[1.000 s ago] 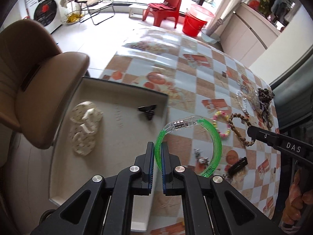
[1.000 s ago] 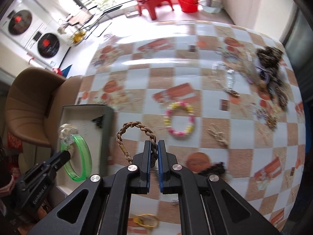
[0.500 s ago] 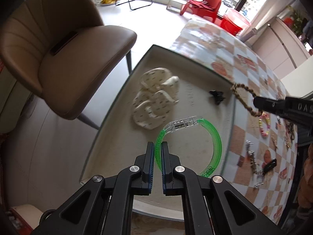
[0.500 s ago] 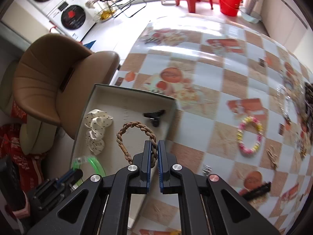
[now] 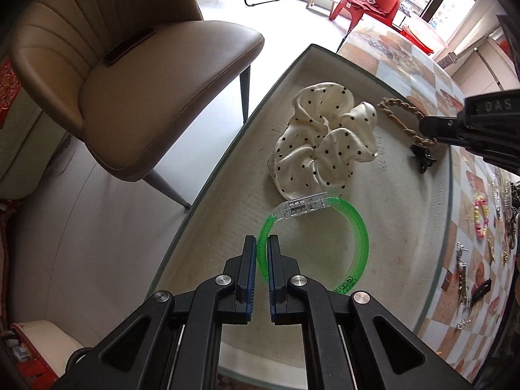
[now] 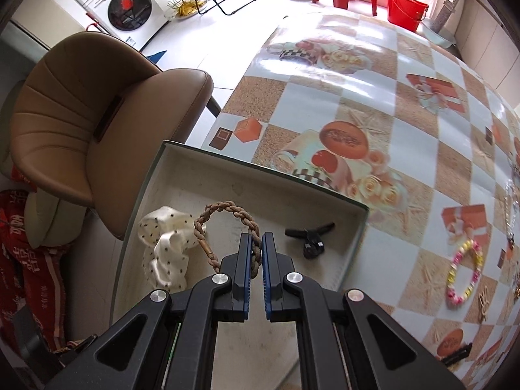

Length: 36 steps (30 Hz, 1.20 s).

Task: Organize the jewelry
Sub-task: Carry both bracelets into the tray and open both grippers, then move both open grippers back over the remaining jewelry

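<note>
A green translucent bangle (image 5: 352, 243) with a clear clasp section is pinched on its left rim by the left claw (image 5: 263, 243), whose two fingers are pressed together on the plastic. The bangle sits over the pale floor of a shallow tray (image 5: 227, 175), near the tray's near end; whether it touches the floor cannot be told.

A brown braided bracelet (image 6: 227, 216) is clamped in the right claw (image 6: 256, 243), its fingers closed on the braid. The loop hangs over the tray (image 6: 182, 175), beside a cream scrunchie with black dots (image 6: 165, 243). In the left wrist view the same bracelet (image 5: 403, 120) dangles from the right claw (image 5: 429, 126) at the tray's far right side, just above a small black hair clip (image 5: 422, 159).

Inside the tray, the scrunchie (image 5: 321, 139) lies just beyond the bangle's clasp, and the hair clip (image 6: 310, 235) lies to the right of the bracelet.

The tray rests at the edge of a tabletop (image 6: 373, 97) covered in a checked cloth printed with fruit and roses. On that cloth, well apart from the tray, lies a pink and yellow beaded bracelet (image 6: 463, 271), with more small jewelry (image 5: 503, 214) scattered near the right edge. A tan leather chair (image 5: 130, 65) stands beside the tabletop on a white floor.
</note>
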### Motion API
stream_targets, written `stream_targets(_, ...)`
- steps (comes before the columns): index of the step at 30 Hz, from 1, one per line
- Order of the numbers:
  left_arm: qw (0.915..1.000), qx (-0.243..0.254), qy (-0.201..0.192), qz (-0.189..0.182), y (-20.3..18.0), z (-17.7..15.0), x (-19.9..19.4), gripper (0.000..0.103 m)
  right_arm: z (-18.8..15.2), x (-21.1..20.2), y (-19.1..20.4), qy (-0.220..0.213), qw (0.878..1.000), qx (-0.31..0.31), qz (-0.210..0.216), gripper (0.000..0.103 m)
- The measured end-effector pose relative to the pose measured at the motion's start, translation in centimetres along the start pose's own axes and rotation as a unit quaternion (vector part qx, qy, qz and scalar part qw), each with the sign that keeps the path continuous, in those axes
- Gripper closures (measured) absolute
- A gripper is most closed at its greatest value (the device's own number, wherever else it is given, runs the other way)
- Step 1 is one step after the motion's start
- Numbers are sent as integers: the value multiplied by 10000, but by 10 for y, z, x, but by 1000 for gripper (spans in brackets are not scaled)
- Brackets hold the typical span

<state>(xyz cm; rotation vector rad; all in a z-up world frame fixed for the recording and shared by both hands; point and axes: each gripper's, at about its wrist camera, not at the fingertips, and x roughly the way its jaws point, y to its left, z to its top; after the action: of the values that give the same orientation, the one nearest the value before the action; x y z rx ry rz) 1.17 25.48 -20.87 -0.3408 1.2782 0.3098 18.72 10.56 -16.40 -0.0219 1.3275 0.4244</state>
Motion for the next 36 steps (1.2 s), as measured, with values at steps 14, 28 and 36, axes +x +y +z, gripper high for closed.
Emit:
stream_targets(14,9994,178,30,299,-8,1,12,93,5,47,0,320,9995,-35,-70,96)
stream_targets(28,9982,337,109,492,-15,-2,5,93,4,47,0,377,9992,-46,123,73)
stream_targets(36,9973,479,197,515,-17,-2,5,93,-1,22,1,175,9991,21,393,53)
